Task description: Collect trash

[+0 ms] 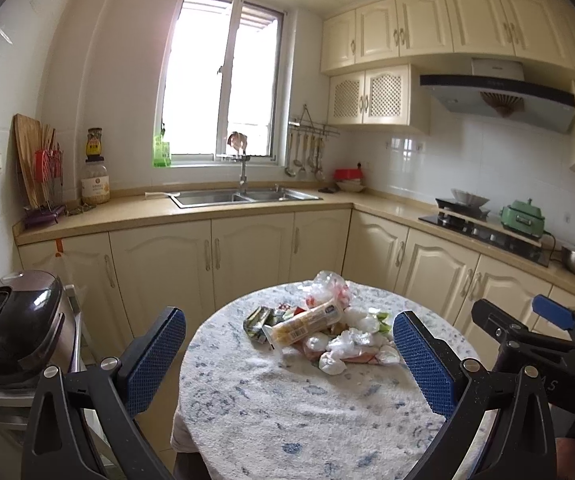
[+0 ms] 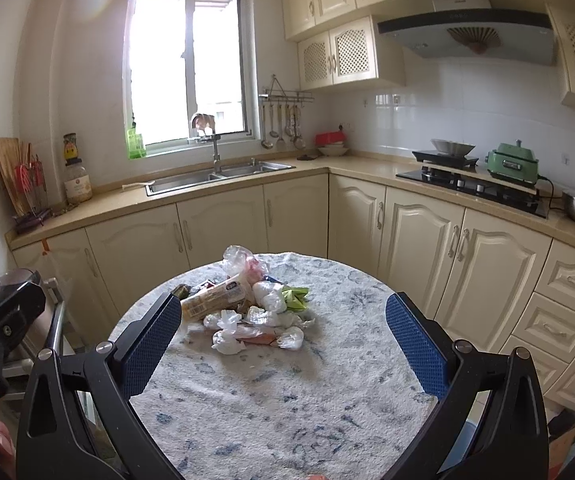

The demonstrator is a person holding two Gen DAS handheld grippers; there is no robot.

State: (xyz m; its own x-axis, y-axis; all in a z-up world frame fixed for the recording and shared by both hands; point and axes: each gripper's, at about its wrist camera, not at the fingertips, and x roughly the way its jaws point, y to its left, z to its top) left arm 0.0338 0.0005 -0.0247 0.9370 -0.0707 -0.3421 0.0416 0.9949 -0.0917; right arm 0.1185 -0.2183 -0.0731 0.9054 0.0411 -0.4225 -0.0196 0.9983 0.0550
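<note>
A pile of trash (image 1: pixel 321 330) lies on a round table (image 1: pixel 247 408) with a white and blue cloth: a yellow snack wrapper (image 1: pixel 307 322), crumpled white tissues (image 1: pixel 343 346), a clear plastic bag (image 1: pixel 329 286) and green scraps (image 1: pixel 383 318). The pile also shows in the right wrist view (image 2: pixel 247 304). My left gripper (image 1: pixel 289 344) is open and empty, held above the table short of the pile. My right gripper (image 2: pixel 283 328) is open and empty, also short of the pile. The right gripper (image 1: pixel 535 332) shows at the right edge of the left wrist view.
A rice cooker (image 1: pixel 15 324) stands on a rack left of the table. Cream cabinets (image 1: pixel 247 248) ring the room under a counter with a sink (image 1: pixel 243 196), a stove (image 1: pixel 487 228) and a green cooker (image 1: pixel 523 216). A window (image 1: pixel 223 80) is behind the sink.
</note>
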